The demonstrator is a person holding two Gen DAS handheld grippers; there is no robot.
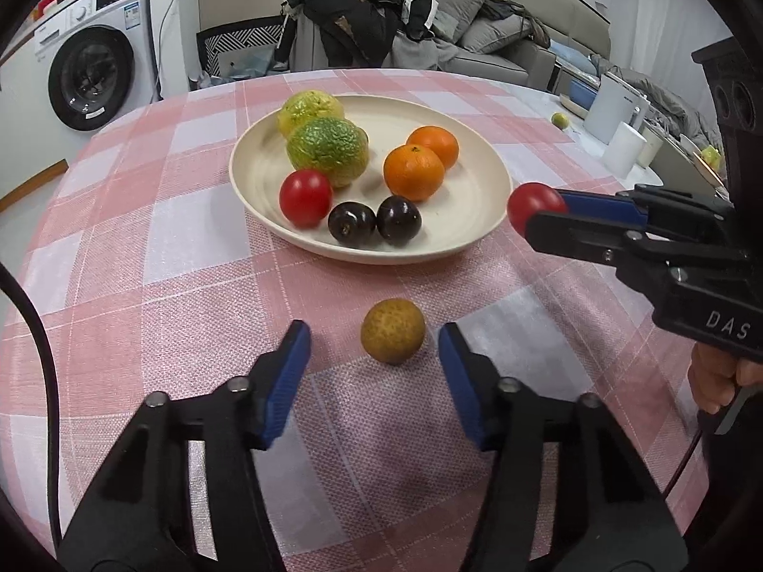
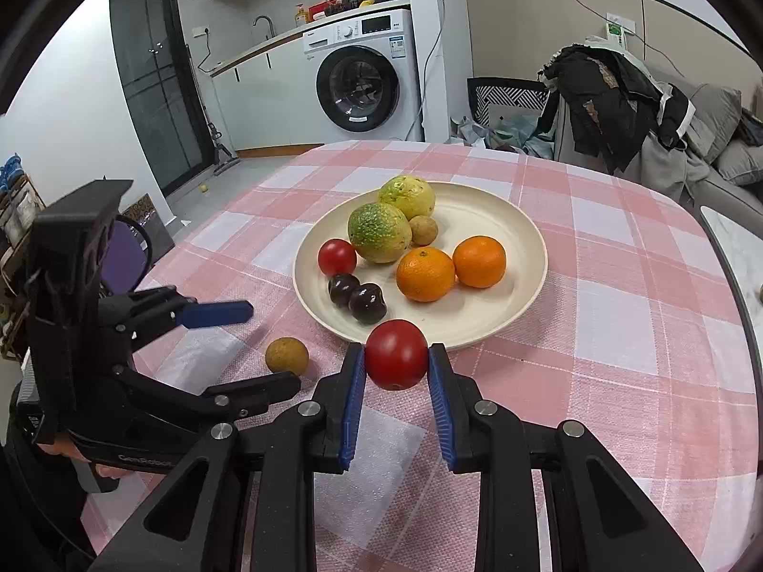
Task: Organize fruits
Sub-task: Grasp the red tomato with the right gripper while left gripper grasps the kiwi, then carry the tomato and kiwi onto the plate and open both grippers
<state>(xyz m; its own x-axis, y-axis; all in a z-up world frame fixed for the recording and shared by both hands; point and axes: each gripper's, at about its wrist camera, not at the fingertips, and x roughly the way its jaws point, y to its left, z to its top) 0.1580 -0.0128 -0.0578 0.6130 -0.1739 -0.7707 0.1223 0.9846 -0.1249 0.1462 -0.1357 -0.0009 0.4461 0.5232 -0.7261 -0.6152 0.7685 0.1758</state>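
on the pink-and-white checked tablecloth [image 1: 190, 219] sits a cream plate [image 1: 477, 200] holding most of the fruit: two bumpy green-yellow citrus [image 1: 329, 150], two oranges [image 1: 414, 171], one red tomato [image 1: 305, 198], two dark plums [image 1: 374, 221] side by side near the front rim, and, seen only from the right wrist view, a small brown fruit [image 2: 423, 230] tucked behind the citrus.

the right gripper [image 2: 396, 357] is clamped on a second red tomato [image 2: 396, 355], its blue pads pressing both sides; the tomato is off the cloth, just short of the plate's near rim. from the left wrist view this gripper comes in from the right edge, with a hand [image 1: 720, 376] below it on the grip, and the tomato sits beside the plate's right rim.

a brown-yellow round fruit [image 1: 392, 330] lies on the cloth in front of the plate, apart from its rim. the left gripper [image 1: 374, 338] points down at it, jaws partly open with one blue pad on each side of the fruit. a gap shows on either side, wider on the left, so the pads do not touch it and it rests on the cloth ungripped.

beyond the table stand a white washing machine [image 2: 367, 81], a chair heaped with dark clothes [image 2: 615, 95] and a grey sofa [image 1: 524, 24].
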